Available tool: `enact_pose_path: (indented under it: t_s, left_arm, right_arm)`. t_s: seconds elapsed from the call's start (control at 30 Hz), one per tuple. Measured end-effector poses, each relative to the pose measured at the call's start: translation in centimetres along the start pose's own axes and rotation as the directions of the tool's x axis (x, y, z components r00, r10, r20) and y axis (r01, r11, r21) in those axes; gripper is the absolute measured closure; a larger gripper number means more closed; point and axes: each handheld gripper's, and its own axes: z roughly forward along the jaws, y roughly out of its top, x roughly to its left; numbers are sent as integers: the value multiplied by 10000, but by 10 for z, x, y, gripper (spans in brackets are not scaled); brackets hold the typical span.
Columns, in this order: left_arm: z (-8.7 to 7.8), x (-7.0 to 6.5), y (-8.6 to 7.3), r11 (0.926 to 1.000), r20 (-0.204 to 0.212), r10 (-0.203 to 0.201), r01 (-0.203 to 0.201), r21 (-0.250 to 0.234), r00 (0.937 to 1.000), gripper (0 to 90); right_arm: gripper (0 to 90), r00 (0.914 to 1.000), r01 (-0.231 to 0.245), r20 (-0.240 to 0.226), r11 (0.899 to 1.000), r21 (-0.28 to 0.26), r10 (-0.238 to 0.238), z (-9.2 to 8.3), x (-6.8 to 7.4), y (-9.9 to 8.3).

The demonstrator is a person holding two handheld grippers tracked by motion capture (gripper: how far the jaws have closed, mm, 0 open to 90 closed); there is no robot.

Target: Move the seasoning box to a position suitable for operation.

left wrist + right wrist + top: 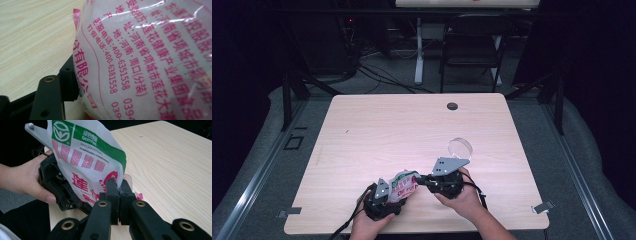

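Observation:
A bulging white plastic bag (404, 185) with red and green print is held just above the table's front edge, between both grippers. In the left gripper view the bag (150, 62) is very close, and one black finger (50, 100) lies against its side. My left gripper (388, 196) holds the bag's body from the left. In the right gripper view the bag (85, 157) stands up out of the left gripper (62, 190). My right gripper (119, 185) is shut on the bag's lower corner, and a small pink tip (139, 195) sticks out beside the jaw. My right gripper (421, 179) points left.
A clear round disc (460, 148) stands on the wooden table (412, 125) just behind the right hand. A dark cable hole (452, 106) sits near the far edge. A folding chair (472, 45) and a desk leg stand beyond the table.

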Motion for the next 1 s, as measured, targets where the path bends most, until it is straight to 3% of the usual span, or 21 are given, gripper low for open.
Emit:
enact_pose_path:
  t_s: [0.57, 1.0]
  left_arm:
    - [-2, 2, -1, 9990, 77, -372, 374, -259, 9993, 486]
    - [-5, 2, 3, 9992, -20, -282, 281, -300, 9996, 538]
  right_arm:
    - [892, 10000, 10, -55, 10000, -34, -11, 0, 0, 0]
    - [891, 10000, 10, -24, 9999, -110, -10, -2, -1, 0]
